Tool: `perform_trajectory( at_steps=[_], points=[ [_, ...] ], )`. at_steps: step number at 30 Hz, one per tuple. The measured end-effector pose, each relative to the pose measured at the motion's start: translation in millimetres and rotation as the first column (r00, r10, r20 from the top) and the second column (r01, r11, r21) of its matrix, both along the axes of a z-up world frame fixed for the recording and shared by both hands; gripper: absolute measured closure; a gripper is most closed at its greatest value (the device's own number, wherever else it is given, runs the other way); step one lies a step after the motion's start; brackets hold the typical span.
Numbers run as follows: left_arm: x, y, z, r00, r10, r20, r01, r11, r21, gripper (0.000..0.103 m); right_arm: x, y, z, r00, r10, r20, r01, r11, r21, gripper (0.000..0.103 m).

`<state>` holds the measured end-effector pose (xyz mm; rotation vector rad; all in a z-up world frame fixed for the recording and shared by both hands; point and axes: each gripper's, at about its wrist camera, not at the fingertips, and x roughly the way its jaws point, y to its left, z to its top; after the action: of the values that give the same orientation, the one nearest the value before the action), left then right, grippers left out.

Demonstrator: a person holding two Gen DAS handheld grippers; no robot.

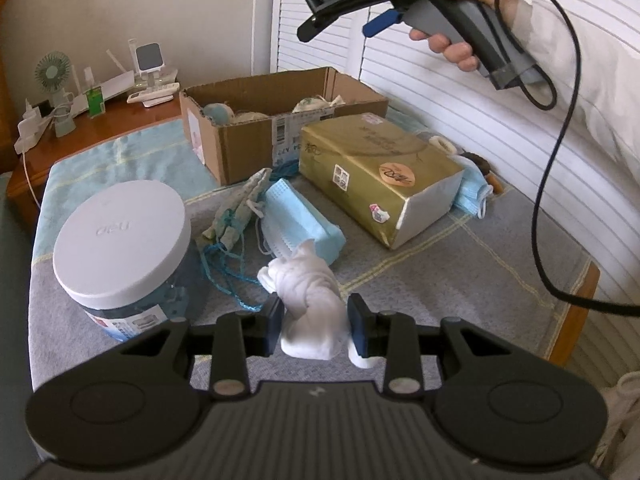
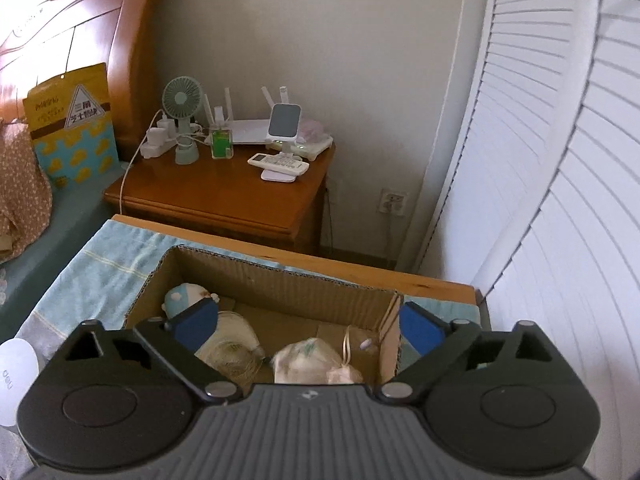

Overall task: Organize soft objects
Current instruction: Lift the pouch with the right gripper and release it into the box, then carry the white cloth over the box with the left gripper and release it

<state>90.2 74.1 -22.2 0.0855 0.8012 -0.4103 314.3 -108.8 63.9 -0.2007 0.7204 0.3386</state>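
Observation:
My left gripper (image 1: pixel 316 326) is shut on a white soft animal figure (image 1: pixel 308 300), its blue pads against both sides, just above the grey cloth. Behind it lie a stack of blue face masks (image 1: pixel 298 220) and a patterned cloth pouch with blue cord (image 1: pixel 240 204). The open cardboard box (image 1: pixel 280 92) stands at the back with soft items inside. My right gripper (image 2: pixel 308 326) is open and empty, hovering over the cardboard box (image 2: pixel 276 280), which holds a blue and white plush (image 2: pixel 182 300) and pale cloth bundles (image 2: pixel 308 356). The right gripper also shows high in the left wrist view (image 1: pixel 336 28).
A jar with a white lid (image 1: pixel 120 236) stands left of the figure. A gold tissue pack (image 1: pixel 380 168) lies to the right, more masks (image 1: pixel 474 196) behind it. A wooden nightstand (image 2: pixel 224 196) with fan and router stands beyond. White louvred doors (image 2: pixel 560 200) line the right.

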Motion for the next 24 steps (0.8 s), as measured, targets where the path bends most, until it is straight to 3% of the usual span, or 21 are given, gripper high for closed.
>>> perform_trajectory(
  at_steps=[11, 15, 24],
  points=[
    [-0.4, -9.7, 17.0, 1.0, -0.023, 0.015, 0.023, 1.0, 0.013, 0.07, -61.6, -23.8, -2.6, 0.999, -0.035, -0.017, 0.036, 0.996, 0.077, 0.0],
    [3.3, -13.4, 28.5, 0.999, -0.025, 0.028, 0.025, 1.0, 0.014, 0.07, -95.3, -33.8, -9.6, 0.997, -0.076, 0.003, 0.076, 0.995, 0.059, 0.0],
    [33.6, -27.8, 60.1, 0.997, -0.014, 0.081, 0.012, 1.0, 0.027, 0.069, -155.5, -51.9, -24.0, 0.992, -0.123, 0.014, 0.121, 0.99, 0.077, 0.0]
  ],
)
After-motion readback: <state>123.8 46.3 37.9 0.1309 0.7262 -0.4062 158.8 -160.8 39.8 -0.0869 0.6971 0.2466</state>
